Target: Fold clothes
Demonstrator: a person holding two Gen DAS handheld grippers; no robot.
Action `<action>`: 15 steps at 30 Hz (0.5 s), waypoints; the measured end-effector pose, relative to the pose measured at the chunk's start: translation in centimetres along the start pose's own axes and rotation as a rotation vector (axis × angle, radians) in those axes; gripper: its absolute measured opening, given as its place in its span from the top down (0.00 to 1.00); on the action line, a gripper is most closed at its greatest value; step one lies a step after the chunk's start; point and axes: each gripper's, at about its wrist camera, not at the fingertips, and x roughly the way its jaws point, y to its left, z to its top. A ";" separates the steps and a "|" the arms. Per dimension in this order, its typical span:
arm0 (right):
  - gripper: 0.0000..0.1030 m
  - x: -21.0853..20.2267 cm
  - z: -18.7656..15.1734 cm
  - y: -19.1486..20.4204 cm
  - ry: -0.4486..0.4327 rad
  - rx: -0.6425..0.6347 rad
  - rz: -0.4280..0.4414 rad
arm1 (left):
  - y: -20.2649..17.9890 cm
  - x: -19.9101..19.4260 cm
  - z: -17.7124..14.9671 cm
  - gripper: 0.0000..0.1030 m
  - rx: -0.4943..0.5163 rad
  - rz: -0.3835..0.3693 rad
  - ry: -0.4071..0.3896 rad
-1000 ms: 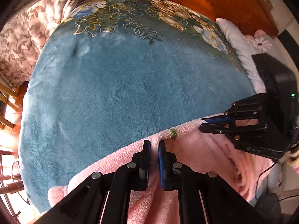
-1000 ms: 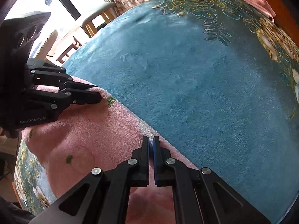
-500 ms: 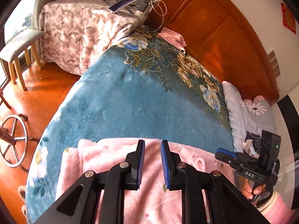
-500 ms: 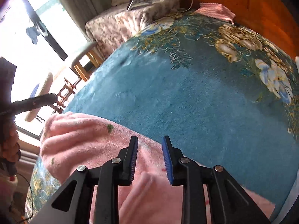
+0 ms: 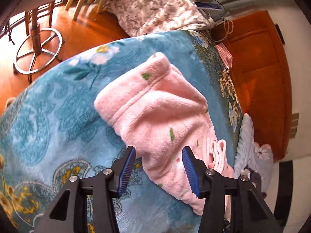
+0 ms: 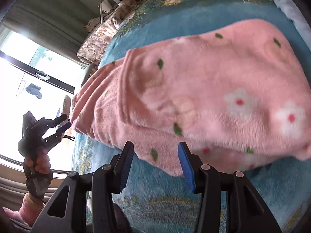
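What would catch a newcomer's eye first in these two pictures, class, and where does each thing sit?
First the pink fleece garment, dotted with white flowers and green leaves, lying folded on the teal floral blanket that covers the bed. Next the two tools: the right tool and the left tool each hover open just short of the garment's near edge. Beyond the bed, an orange wooden floor with a round metal stool base.
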 end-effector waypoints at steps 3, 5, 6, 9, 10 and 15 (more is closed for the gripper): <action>0.53 -0.3 0.4 0.6 -0.021 -0.031 -0.006 | 2.9 1.2 -0.2 0.40 -0.162 -0.076 0.001; 0.49 -0.5 0.2 0.8 -0.026 -0.038 0.007 | 4.1 2.0 0.1 0.38 -0.204 -0.109 -0.011; 0.44 -0.5 0.2 0.9 -0.028 -0.040 0.014 | 4.2 2.3 0.5 0.38 -0.190 -0.095 -0.035; 0.43 0.1 -0.1 0.8 -0.007 -0.038 0.021 | 4.5 3.2 1.6 0.38 -0.171 -0.104 -0.084; 0.43 0.3 -0.1 0.7 0.000 -0.034 0.019 | 4.7 3.6 1.9 0.38 -0.187 -0.131 -0.091; 0.43 0.7 0.2 -0.2 0.001 -0.005 0.022 | 5.6 4.9 3.1 0.38 -0.238 -0.178 -0.170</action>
